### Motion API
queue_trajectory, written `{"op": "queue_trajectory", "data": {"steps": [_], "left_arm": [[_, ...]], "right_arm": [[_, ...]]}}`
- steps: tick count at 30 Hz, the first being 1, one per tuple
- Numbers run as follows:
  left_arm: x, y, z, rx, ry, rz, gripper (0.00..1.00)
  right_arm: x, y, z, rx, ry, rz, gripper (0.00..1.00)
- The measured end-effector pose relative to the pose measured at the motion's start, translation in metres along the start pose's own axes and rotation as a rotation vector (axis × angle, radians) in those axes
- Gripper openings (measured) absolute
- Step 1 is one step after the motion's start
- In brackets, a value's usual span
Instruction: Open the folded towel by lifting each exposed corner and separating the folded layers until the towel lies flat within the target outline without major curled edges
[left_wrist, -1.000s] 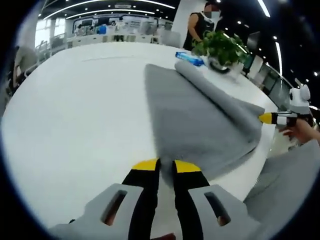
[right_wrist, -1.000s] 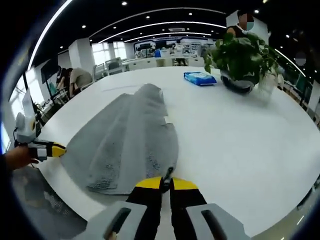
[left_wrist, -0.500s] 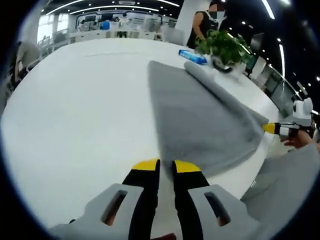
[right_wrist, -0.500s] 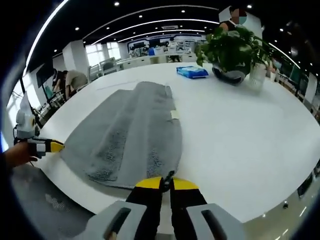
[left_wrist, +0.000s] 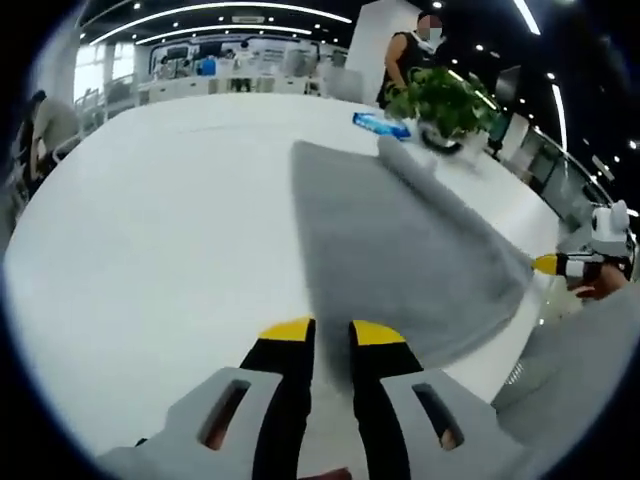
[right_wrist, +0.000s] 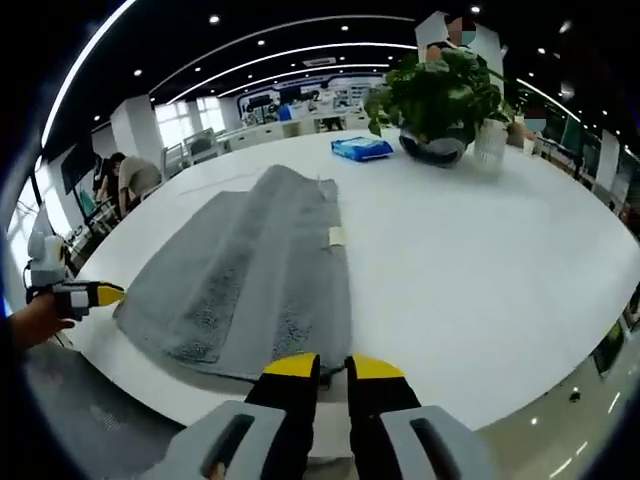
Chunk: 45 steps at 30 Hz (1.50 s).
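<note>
Left gripper (left_wrist: 325, 335), right gripper (right_wrist: 333, 367): grey bodies, black fingers (left_wrist: 283, 390), yellow tips.

One grey folded towel (right_wrist: 250, 275), one green potted plant (right_wrist: 437, 100), one blue flat packet (right_wrist: 361, 148), two yellow-tipped grippers (right_wrist: 333, 368) (left_wrist: 331, 333).

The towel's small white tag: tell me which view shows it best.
The right gripper view: the white tag sits plainly on the grey towel at its right edge. In the left gripper view the towel is blurred and no tag can be made out.
</note>
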<state>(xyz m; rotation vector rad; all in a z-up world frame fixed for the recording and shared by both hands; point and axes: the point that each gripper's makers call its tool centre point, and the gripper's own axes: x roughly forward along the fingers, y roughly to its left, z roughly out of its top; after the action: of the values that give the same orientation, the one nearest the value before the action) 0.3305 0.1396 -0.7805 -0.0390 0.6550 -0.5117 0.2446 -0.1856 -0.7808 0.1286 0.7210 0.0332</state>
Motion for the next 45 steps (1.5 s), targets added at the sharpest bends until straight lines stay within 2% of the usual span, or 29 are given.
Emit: {"op": "queue_trajectory", "data": {"steps": [1, 4, 6, 9, 12, 16, 20, 24, 27, 31, 32, 34, 36, 40, 45], "left_arm": [[0.003, -0.002, 0.005, 0.010, -0.028, -0.004, 0.14], [0.010, -0.011, 0.010, 0.003, -0.025, -0.023, 0.14], [0.018, -0.021, 0.014, 0.036, -0.023, -0.059, 0.16], [0.029, -0.026, 0.021, 0.105, -0.017, -0.071, 0.19], [0.039, -0.028, 0.029, 0.102, -0.015, -0.096, 0.20], [0.052, -0.029, 0.041, 0.116, -0.022, -0.109, 0.22], [0.063, -0.032, 0.045, 0.137, -0.012, -0.125, 0.24], [0.076, -0.031, 0.051, 0.170, -0.010, -0.117, 0.24], [0.084, -0.035, 0.055, 0.179, -0.011, -0.127, 0.24], [0.096, -0.035, 0.056, 0.210, 0.004, -0.115, 0.24], [0.099, -0.028, 0.049, 0.216, 0.048, -0.082, 0.23], [0.103, -0.018, 0.040, 0.219, 0.078, -0.037, 0.23], [0.102, -0.021, 0.042, 0.204, 0.037, -0.052, 0.22], [0.102, -0.019, 0.043, 0.213, 0.039, -0.032, 0.21], [0.100, -0.011, 0.045, 0.182, 0.033, 0.001, 0.20]], "right_arm": [[0.001, 0.001, 0.002, -0.004, -0.006, 0.000, 0.10], [0.006, 0.003, 0.010, -0.068, -0.021, -0.002, 0.13], [0.012, 0.010, 0.013, -0.091, -0.021, 0.025, 0.13], [0.024, 0.019, 0.019, -0.138, -0.014, 0.063, 0.14], [0.037, 0.026, 0.031, -0.205, -0.023, 0.088, 0.15], [0.057, 0.040, 0.047, -0.217, -0.035, 0.131, 0.18], [0.076, 0.048, 0.050, -0.276, -0.015, 0.149, 0.20], [0.089, 0.050, 0.051, -0.289, 0.004, 0.150, 0.20], [0.096, 0.049, 0.044, -0.293, 0.031, 0.149, 0.21], [0.095, 0.048, 0.043, -0.322, 0.028, 0.133, 0.20], [0.095, 0.047, 0.043, -0.313, 0.032, 0.128, 0.20], [0.096, 0.047, 0.043, -0.309, 0.036, 0.121, 0.20], [0.096, 0.047, 0.043, -0.310, 0.039, 0.109, 0.19], [0.098, 0.046, 0.044, -0.304, 0.037, 0.102, 0.19], [0.101, 0.045, 0.048, -0.296, 0.033, 0.090, 0.19]]}}
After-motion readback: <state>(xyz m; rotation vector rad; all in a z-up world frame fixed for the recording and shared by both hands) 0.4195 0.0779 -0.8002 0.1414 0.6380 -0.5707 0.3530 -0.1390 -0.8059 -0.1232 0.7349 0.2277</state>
